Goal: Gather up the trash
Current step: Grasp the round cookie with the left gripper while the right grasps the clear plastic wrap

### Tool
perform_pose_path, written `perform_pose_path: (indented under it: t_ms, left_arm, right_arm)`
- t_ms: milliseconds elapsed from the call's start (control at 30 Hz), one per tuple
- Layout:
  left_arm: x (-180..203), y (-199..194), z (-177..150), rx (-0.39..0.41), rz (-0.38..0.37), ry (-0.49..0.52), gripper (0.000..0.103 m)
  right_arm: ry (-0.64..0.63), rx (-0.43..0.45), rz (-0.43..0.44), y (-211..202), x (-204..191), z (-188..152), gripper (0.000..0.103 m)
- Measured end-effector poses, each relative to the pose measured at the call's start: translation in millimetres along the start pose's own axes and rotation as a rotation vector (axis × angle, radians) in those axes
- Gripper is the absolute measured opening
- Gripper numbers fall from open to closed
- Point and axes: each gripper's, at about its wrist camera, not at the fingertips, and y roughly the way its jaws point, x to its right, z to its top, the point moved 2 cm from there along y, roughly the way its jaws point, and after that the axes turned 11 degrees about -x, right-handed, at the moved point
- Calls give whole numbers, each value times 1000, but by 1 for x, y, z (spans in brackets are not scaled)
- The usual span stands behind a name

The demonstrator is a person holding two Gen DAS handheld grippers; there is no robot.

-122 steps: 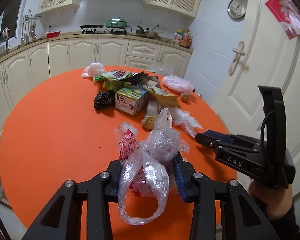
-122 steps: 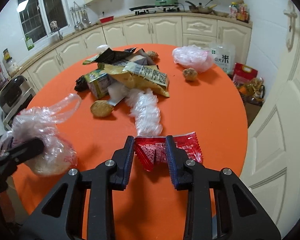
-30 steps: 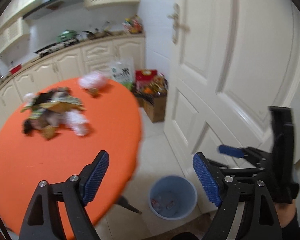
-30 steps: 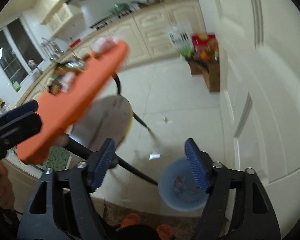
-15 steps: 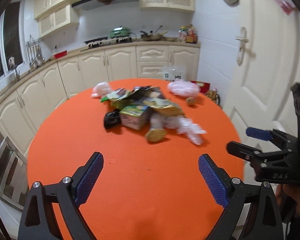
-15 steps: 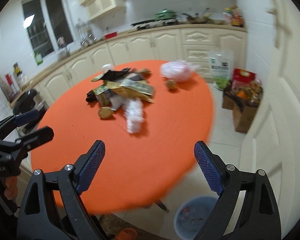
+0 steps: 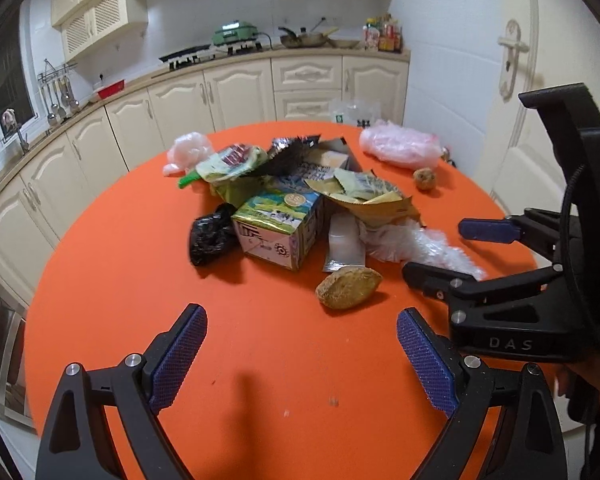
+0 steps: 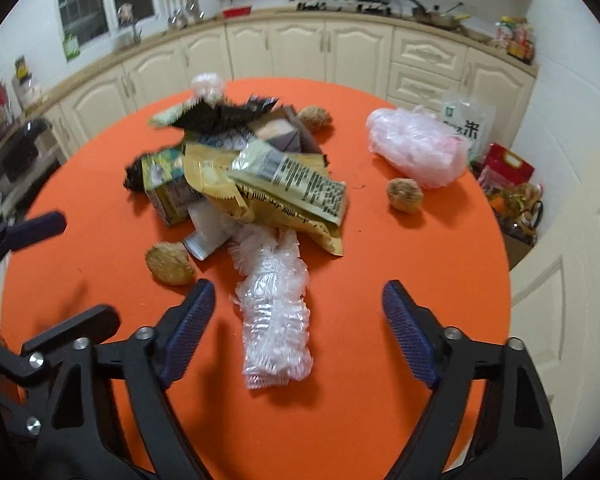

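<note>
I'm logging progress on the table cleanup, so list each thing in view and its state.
left gripper: open, empty
right gripper: open, jaws just closing, astride the clear wrap
clear wrap: crumpled, lying flat, not gripped
milk carton: lying on its side
black bag: crumpled
pink bag: bunched, apart from pile

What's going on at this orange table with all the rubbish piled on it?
A person is clearing trash with a gripper in each hand. Both are empty now. The right gripper, jaws just closing, straddles a crumpled clear plastic wrapper without pressing it. The left gripper is open above bare orange table, short of the pile's milk carton.
</note>
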Motion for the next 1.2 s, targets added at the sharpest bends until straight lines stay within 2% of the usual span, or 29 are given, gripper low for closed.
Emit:
perform_pose_path:
  t_ms: [33, 67, 133, 167, 300, 433, 467, 533, 567, 600, 700, 833, 1033, 1200]
  left_arm:
    - [1, 5, 3, -7, 0, 0, 93]
    - [2, 10, 6, -13, -2, 2, 93]
    - [6, 22, 13, -31, -5, 8, 93]
    - [8, 26, 13, -39, -3, 13, 93]
    - [14, 44, 22, -84, 8, 28, 92]
    - [15, 53, 32, -92, 16, 16, 90]
    - [16, 53, 33, -91, 7, 15, 85]
    - [16, 51, 32, -89, -58, 11, 55]
    - [14, 48, 31, -88, -64, -1, 50]
    - [14, 48, 31, -86, -63, 4, 37]
    - [13, 44, 27, -85, -47, 4, 37]
    - [7, 29, 13, -61, -66, -3, 37]
    - [0, -12, -10, -19, -82, -27, 37]
    - [14, -44, -27, 14, -82, 5, 37]
  right_arm:
    - [-3, 0, 1, 1, 1, 0, 55]
    - [-8, 8, 9, -1, 2, 0, 52]
    - [-14, 12, 28, -4, 8, -3, 23]
    - [-11, 18, 45, -4, 11, -5, 21]
    - [1, 49, 78, -12, 18, -17, 20]
    - [10, 70, 122, -19, 18, -23, 19]
    - [11, 76, 129, -21, 17, -24, 19]
    - [15, 97, 142, -29, 16, -27, 19]
    - [18, 99, 151, -32, 16, -27, 19]
    - [22, 114, 158, -36, 15, -28, 19]
    - [29, 121, 163, -42, 11, -31, 19]
    - [39, 144, 164, -54, 9, -37, 19]
    - [42, 180, 182, -79, -4, -47, 19]
    - [44, 223, 165, -105, -13, -65, 19]
